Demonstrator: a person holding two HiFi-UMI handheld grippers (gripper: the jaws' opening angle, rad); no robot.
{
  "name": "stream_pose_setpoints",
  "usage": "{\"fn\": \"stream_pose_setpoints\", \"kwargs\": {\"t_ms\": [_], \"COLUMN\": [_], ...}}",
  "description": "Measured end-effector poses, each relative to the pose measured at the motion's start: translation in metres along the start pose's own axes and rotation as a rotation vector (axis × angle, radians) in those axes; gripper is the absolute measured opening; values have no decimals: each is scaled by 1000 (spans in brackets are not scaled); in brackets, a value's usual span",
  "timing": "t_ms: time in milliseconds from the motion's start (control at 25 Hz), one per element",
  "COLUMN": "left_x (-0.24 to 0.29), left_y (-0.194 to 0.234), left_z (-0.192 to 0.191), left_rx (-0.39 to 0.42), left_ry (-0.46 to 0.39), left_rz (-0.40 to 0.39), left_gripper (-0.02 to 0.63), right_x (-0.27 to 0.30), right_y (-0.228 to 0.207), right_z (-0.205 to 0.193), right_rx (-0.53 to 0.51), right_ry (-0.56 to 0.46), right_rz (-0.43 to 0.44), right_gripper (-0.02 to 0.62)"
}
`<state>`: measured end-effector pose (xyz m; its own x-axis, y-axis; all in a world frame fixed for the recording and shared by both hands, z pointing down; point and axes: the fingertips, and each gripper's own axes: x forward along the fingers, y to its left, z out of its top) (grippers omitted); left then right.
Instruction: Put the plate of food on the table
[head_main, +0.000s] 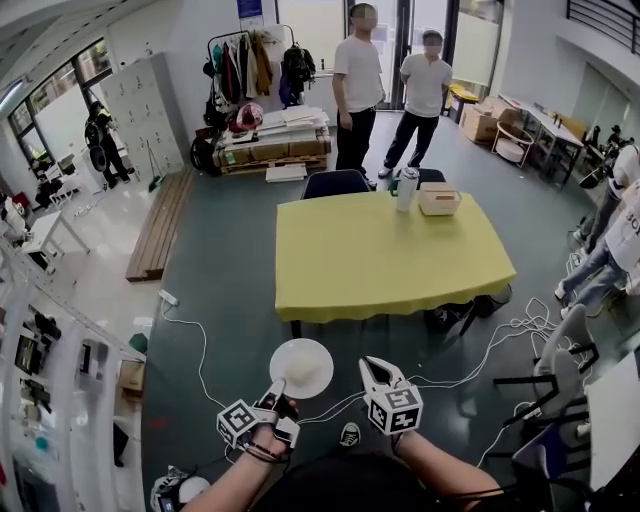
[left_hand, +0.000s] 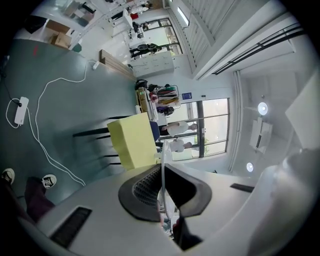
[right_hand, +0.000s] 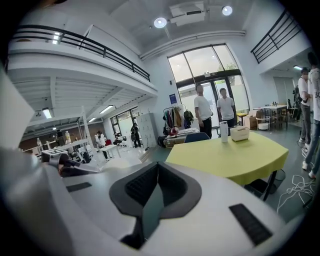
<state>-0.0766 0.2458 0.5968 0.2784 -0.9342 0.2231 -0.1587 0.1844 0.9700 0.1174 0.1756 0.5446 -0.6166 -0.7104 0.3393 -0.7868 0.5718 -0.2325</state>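
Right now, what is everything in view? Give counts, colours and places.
table: one, yellow cloth, mid-floor
bottle: one, white, table's far end
box: one, beige, beside bottle
chair: one, dark blue, behind table
people: two, white shirts, beyond table; more at the room's edges
cables: several, white, on floor
plate: one, white, above floor, short of table
left gripper: shut on plate's rim
right gripper: shut, empty, beside plate
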Motion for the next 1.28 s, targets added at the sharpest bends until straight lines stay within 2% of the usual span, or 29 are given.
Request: {"fn": "stream_pose_setpoints", "kwargs": {"t_ms": [560,960,1280], "left_x": [105,133,174], "left_y": [-25,-26,-27], "left_z": [7,25,49], "left_rx": [-2,-3,-1], "left_ry": [-98,-135,-121], "left_rz": [1,19,21], "left_gripper": [18,18,18], "right_x": [71,107,143], "right_y": [-90,-105,-123], "right_z": [44,52,58], "right_rx": [-23,-16,-13], "right_ry": [17,29,43], "right_rz": [78,118,107], "right_gripper": [12,12,12]}}
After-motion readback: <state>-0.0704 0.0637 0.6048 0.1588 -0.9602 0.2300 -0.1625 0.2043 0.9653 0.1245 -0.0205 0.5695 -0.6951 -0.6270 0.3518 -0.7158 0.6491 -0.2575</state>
